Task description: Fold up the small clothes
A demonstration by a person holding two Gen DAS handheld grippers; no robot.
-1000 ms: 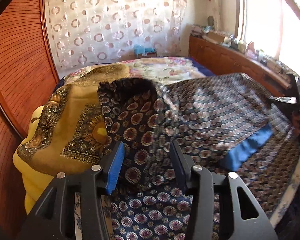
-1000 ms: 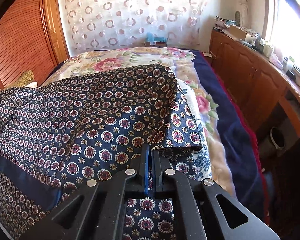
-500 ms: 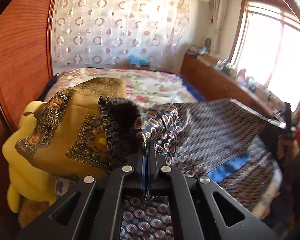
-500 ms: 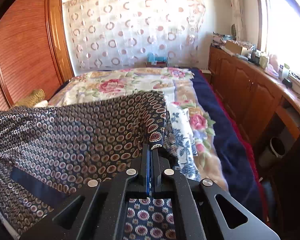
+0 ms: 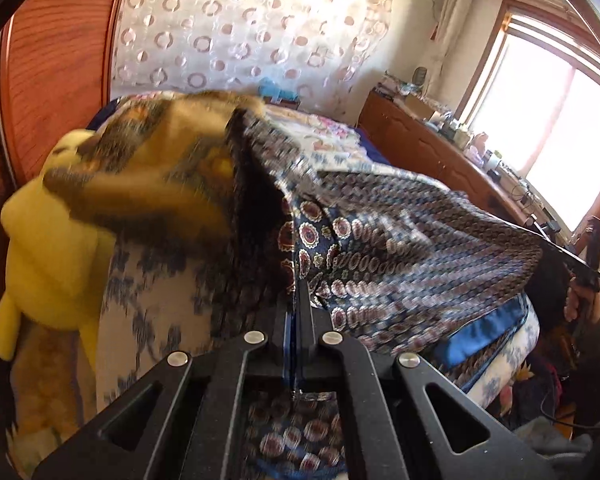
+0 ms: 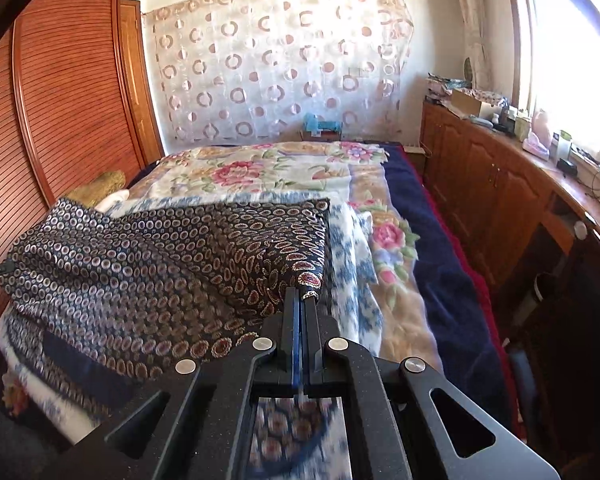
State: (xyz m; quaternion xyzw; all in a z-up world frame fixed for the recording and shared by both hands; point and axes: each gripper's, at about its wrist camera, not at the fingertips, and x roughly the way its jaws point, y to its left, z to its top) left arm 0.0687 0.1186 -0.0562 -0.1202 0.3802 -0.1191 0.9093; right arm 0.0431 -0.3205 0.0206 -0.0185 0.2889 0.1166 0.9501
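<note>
Left gripper (image 5: 298,304): its two black fingers are pressing together on a corner of the patterned cloth (image 5: 400,236), with no gap showing between them
Right gripper (image 6: 300,312): its fingers are likewise closing tight on another corner of the same cloth, a thin blue pad showing between them
Patterned cloth: dark navy fabric printed with small round medallions and edged with a plain blue band (image 5: 476,336); it is hanging stretched between the two grippers, lifted above the near end of the bed (image 6: 440,272), while its lower part is trailing down over the bed's near edge
Blur: the left wrist view is smeared, so fine detail of the cloth there is hard to read
Mustard scarf (image 5: 156,176): a gold and brown printed fabric is lying beside the lifted cloth, toward the bed's left side, draping over a yellow plush toy (image 5: 48,252)
Bed cover (image 6: 260,168): a pale floral spread is covering the middle of the bed, with a dark blue blanket running along the bed's right edge
Room: a wooden wardrobe (image 6: 68,112) is standing along the left side, a circle-patterned curtain (image 6: 280,64) is hanging behind the bed's far end, and a wooden cabinet (image 6: 492,184) is carrying small items under a bright window on the right
</note>
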